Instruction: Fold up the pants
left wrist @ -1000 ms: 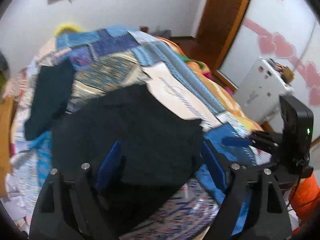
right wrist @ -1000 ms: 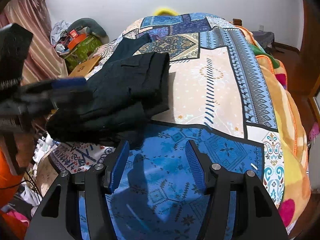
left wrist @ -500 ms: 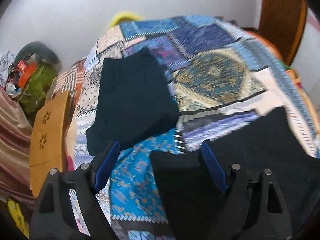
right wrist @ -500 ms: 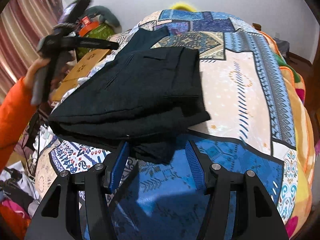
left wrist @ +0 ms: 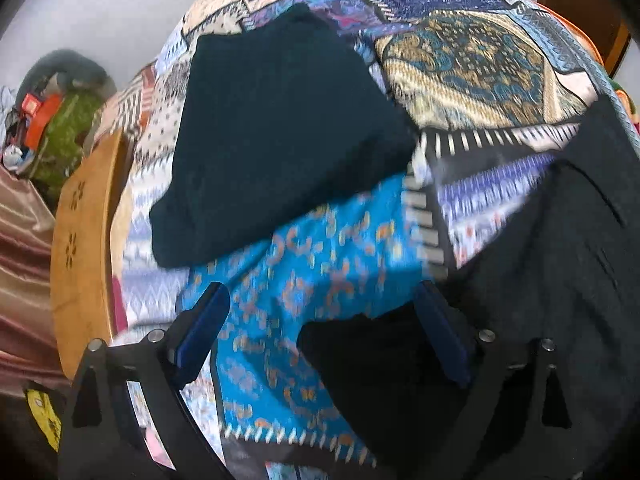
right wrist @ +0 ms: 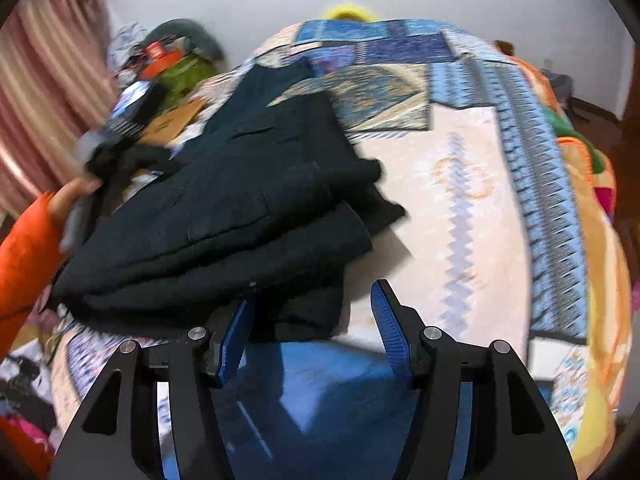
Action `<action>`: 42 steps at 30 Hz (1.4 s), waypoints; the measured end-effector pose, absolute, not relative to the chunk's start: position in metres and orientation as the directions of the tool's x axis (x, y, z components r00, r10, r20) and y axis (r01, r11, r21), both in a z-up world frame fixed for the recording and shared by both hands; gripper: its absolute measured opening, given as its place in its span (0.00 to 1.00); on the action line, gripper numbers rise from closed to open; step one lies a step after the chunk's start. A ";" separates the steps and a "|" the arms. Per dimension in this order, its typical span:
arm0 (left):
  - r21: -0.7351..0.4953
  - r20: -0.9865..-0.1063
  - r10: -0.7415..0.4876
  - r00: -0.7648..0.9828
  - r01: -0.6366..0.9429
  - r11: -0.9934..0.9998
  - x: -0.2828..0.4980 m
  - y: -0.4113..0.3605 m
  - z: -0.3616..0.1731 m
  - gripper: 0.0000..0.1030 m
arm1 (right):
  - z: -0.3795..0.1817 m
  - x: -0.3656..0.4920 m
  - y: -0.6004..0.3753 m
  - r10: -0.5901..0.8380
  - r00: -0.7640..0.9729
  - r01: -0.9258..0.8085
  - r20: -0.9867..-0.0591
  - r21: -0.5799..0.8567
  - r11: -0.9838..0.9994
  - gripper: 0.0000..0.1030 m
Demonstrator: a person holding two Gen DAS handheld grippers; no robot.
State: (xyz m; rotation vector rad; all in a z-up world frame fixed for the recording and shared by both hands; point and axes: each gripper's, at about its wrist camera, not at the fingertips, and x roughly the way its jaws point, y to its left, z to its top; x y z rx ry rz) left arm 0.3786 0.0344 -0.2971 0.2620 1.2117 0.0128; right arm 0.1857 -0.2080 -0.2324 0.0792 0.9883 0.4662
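Folded black pants (right wrist: 224,216) lie on the patterned bedspread (right wrist: 460,184); in the left wrist view they (left wrist: 540,300) fill the right and lower right. A second folded dark garment (left wrist: 276,136) lies further back on the bed. My left gripper (left wrist: 324,332) is open and empty, above the blue patch of bedspread, its right finger at the pants' edge. My right gripper (right wrist: 312,332) is open and empty, its fingertips at the near edge of the pants. The left gripper also shows, blurred, at the left in the right wrist view (right wrist: 120,136), held by a hand in an orange sleeve.
A wooden board (left wrist: 80,248) stands at the bed's left side. Pink curtains (right wrist: 40,92) and a pile of bags and clutter (right wrist: 172,56) are at the far left. A wooden door frame (left wrist: 580,12) is at the back right.
The left gripper has swung left, from over the pants to the bed's left side. The right gripper has moved forward, up to the pants' near edge.
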 end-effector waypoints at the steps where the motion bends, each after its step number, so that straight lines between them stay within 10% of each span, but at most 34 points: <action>1: 0.197 -0.927 0.141 0.348 0.131 0.972 0.371 0.036 -0.296 0.91 | -0.231 0.189 -0.212 0.397 0.472 -0.326 -0.787 0.263 0.908 0.53; 19: 0.072 -0.901 0.013 0.434 0.121 0.990 0.232 -0.002 -0.256 0.91 | -0.186 0.139 -0.212 0.432 0.532 -0.395 -0.728 0.238 0.887 0.53; 42: 0.119 -0.835 -0.017 0.549 0.210 0.970 0.301 -0.029 -0.201 0.91 | -0.172 0.204 -0.203 0.433 0.528 -0.450 -0.731 0.192 0.872 0.53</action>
